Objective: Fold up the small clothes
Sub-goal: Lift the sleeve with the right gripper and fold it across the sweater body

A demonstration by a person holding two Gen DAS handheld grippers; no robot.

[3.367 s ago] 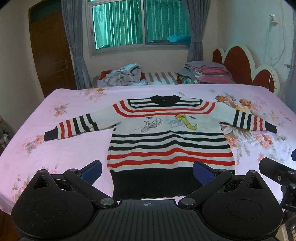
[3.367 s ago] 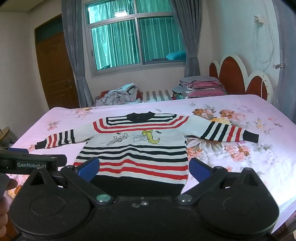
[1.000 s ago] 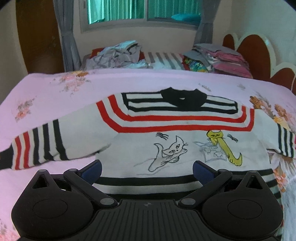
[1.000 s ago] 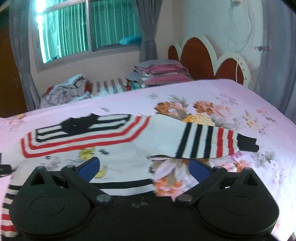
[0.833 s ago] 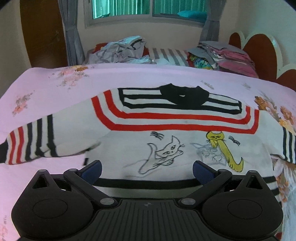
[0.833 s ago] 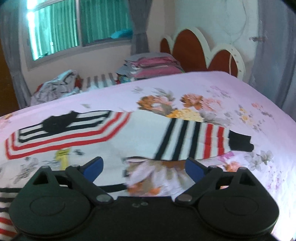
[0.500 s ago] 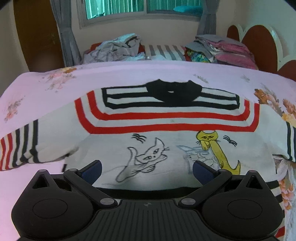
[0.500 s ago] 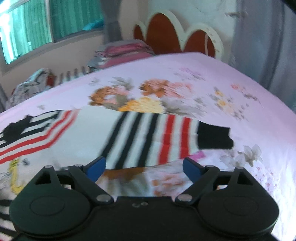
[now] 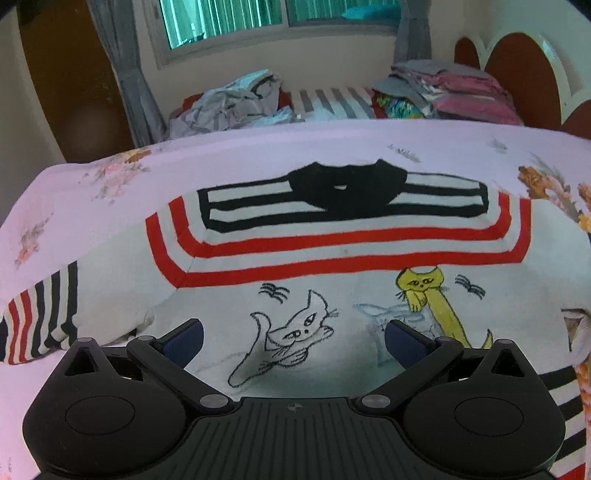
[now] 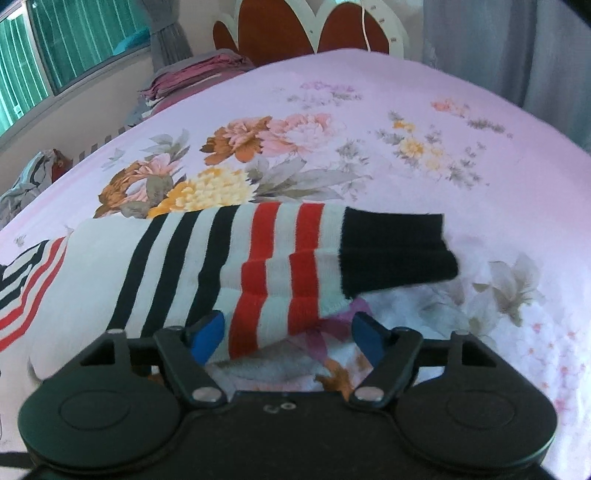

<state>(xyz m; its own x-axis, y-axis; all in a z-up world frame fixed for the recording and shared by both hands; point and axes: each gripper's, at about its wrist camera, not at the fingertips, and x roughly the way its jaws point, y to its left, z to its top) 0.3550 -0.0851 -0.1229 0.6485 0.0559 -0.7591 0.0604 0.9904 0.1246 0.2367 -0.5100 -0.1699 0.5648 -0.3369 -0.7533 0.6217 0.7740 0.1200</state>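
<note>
A small white sweater [image 9: 332,251] with red and black stripes, a black collar and cat drawings lies flat, face up, on the pink floral bed. My left gripper [image 9: 293,338] is open and hovers low over its chest, just below the white cat. The sweater's right sleeve [image 10: 258,258], striped with a black cuff, lies stretched out on the sheet. My right gripper [image 10: 288,338] is open, its blue pads on either side of the sleeve's near edge by the red stripes.
The pink floral bedsheet [image 10: 424,122] spreads wide to the right of the sleeve. A heap of loose clothes [image 9: 229,105] and a folded stack [image 9: 450,88] lie at the far side under the window. The headboard [image 10: 314,26] stands behind.
Both grippers have moved forward and lower. The left has gone up over the sweater's chest. The right has swung right and closed in on the sleeve, its jaws a little narrower.
</note>
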